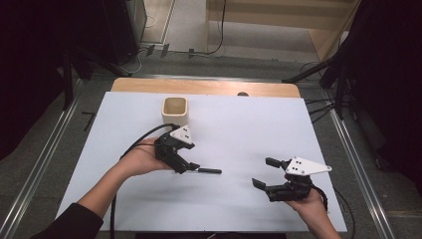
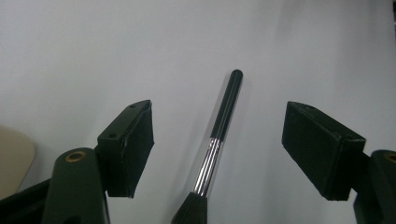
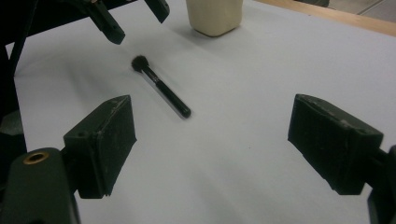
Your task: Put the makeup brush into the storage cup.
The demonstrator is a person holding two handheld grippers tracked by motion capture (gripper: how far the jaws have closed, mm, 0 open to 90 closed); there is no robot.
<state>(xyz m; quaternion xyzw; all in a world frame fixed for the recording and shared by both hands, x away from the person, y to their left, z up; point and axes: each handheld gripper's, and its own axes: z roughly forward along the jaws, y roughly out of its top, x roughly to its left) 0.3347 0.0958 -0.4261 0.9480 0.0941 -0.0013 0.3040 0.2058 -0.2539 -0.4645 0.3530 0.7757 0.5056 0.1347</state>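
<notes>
Black makeup brush (image 2: 219,140) lies flat on the white table sheet (image 1: 259,124), directly between the 2 spread pads of the left gripper (image 1: 191,167). Neither pad touches it. In the left gripper view its bristle head sits closest to the gripper, at the bottom edge; the chrome ferrule comes next, and the black handle runs away from the jaws, tilted slightly toward the right-hand pad. Clear gap of sheet on both sides of the handle.

Left gripper: released, jaws wide, nothing grasped. Seen from the high view it hangs low over the bristle end, with the handle sticking out past its tips toward the right gripper (image 1: 263,174).

Right gripper: also released, jaws wide apart, nothing between the pads but bare sheet. It sits well apart from the brush. In the right gripper view the brush lies ahead of the jaws and toward the left-hand pad, handle tip nearest, bristle head farther off beneath the left gripper's tips.

Cream square cup (image 1: 175,110) stands upright beyond the left gripper, toward the far edge of the sheet, apart from the brush. 1 hand holds each gripper.
</notes>
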